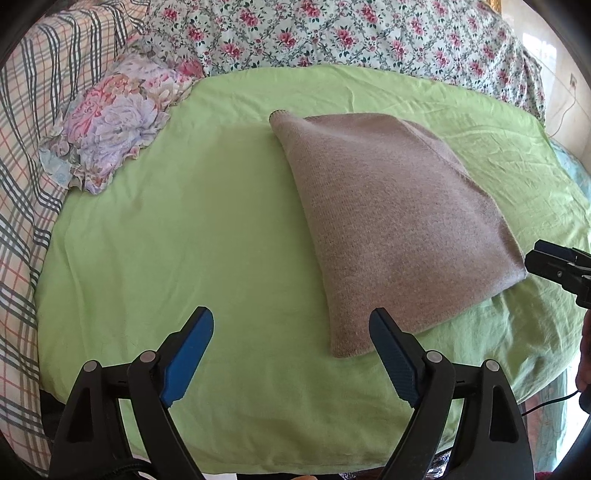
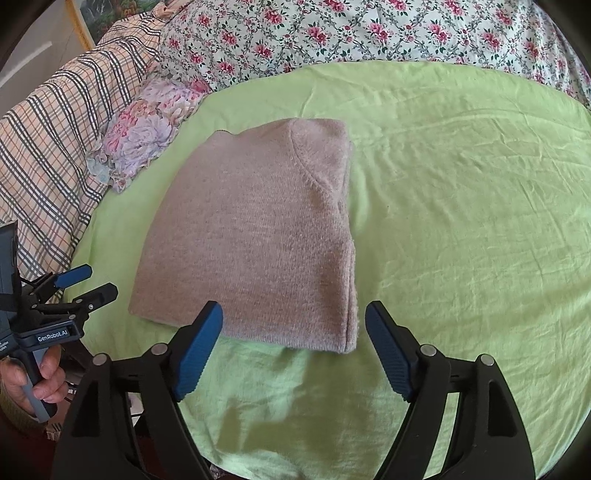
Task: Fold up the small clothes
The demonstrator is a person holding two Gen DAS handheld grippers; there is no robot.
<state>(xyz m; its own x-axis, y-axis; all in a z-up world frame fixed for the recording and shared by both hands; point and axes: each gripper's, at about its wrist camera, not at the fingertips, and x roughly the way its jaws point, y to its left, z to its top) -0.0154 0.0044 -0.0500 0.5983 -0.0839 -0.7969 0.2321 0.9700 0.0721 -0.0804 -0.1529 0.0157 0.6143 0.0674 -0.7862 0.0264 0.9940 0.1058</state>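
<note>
Folded sweater lies free on the green sheet, both grippers released beside it.

Nearest, the left gripper (image 1: pixel 290 349) stands spread wide with nothing between its blue pads, over bare sheet just off the sweater's near left corner; the right gripper (image 2: pixel 293 345) is likewise released, straddling the near edge without pressing it. I judge both are backed off because the fold is done. Mid-scene, the beige knit sweater (image 2: pixel 255 236) sits as a compact rectangle on the green sheet (image 2: pixel 461 221), layered hems at its right edge, apparently centred there for a flat working surface. Farther left, a floral pillow (image 2: pixel 144 136) rests against a plaid quilt (image 2: pixel 55 147); a floral bedspread (image 2: pixel 369 33) lies beyond. No containers in sight.
</note>
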